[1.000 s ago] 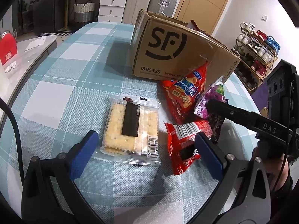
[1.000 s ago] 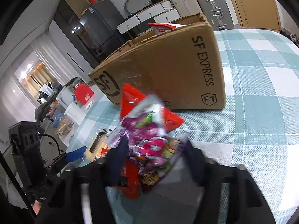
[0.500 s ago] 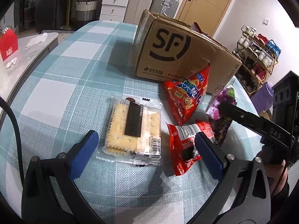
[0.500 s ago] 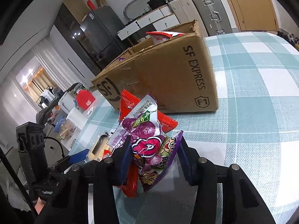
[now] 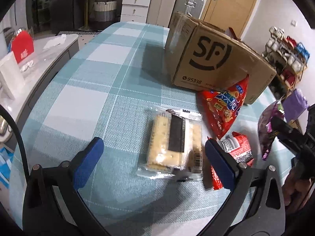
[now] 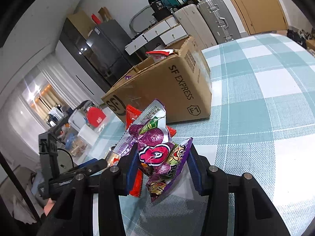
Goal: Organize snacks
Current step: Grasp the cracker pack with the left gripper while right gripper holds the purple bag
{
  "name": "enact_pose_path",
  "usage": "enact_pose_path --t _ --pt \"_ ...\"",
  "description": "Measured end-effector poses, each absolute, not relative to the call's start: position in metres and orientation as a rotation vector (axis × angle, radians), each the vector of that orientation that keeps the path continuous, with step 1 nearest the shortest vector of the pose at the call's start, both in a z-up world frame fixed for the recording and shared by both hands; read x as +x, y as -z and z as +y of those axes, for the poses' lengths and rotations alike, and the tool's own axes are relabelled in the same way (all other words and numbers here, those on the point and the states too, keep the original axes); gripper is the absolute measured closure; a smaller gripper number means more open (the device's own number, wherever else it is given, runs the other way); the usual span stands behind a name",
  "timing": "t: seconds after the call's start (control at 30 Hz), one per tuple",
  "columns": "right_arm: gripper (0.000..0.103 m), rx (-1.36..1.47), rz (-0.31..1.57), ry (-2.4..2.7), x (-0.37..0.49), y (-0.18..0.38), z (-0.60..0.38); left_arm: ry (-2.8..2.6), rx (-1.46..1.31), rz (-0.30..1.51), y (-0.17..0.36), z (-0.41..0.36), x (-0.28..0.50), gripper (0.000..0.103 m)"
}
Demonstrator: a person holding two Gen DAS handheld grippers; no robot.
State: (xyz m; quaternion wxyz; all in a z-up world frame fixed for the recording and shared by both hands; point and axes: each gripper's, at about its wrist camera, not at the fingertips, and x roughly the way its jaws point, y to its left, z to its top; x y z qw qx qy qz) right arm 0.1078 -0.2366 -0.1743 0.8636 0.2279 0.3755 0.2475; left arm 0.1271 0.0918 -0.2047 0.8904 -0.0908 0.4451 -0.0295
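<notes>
**Holding a purple snack bag above the checked surface**

Gripping the purple snack bag [image 6: 157, 157], the right claw [image 6: 163, 167] has both blue pads pressed into the packet's sides; bag is crumpled between them, its top sticking up past the fingertips, its bottom corner hanging below. From the left wrist view the same bag [image 5: 268, 129] shows at far right, lifted clear of the surface, pinched by the right claw [image 5: 275, 125].

Left claw [image 5: 153, 159]: jaws spread wide, nothing between the pads. It hangs low over the teal-and-white checked surface [image 5: 98, 102], with the cracker pack [image 5: 173, 143] lying flat between and just ahead of its fingertips. Clear wrapper, pale crackers, dark label strip down the middle.

Right of the crackers: a small red packet [image 5: 236, 149] lying on the surface, partly hidden behind the left claw's right finger. Farther back, a red chip bag [image 5: 226, 108] lies with its upper corner reaching the cardboard box [image 5: 212, 59]; cannot tell whether it touches.

Box stands on the surface, "SF" logo on one face, "SF EXPRESS" on another in the right wrist view [image 6: 167, 90]. Top flaps open; a red-and-white packet [image 6: 161, 54] pokes above the rim.

Background: white drawers [image 5: 135, 5], suitcases [image 5: 187, 0], wooden door [image 5: 232, 4], shoe rack [image 5: 285, 55] at right.
</notes>
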Motion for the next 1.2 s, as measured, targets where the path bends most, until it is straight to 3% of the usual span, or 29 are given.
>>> enact_pose_path --t 0.43,0.53,0.6,0.63,1.2 --pt "0.056 0.518 0.756 -0.547 0.1 0.171 -0.246 0.036 0.013 1.006 0.211 0.056 0.149 0.003" --pt "0.056 0.517 0.752 -0.55 0.099 0.171 -0.247 0.052 0.017 0.992 0.208 0.054 0.148 0.02" --pt "0.056 0.516 0.751 -0.552 0.098 0.17 -0.247 0.085 0.032 0.986 0.205 0.051 0.147 0.042" --pt "0.056 0.517 0.751 -0.552 0.098 0.17 -0.247 0.1 0.041 0.986 0.204 0.049 0.146 0.048" --pt "0.056 0.518 0.753 -0.524 0.099 0.171 -0.248 0.125 0.037 0.969 0.179 0.05 0.117 0.048"
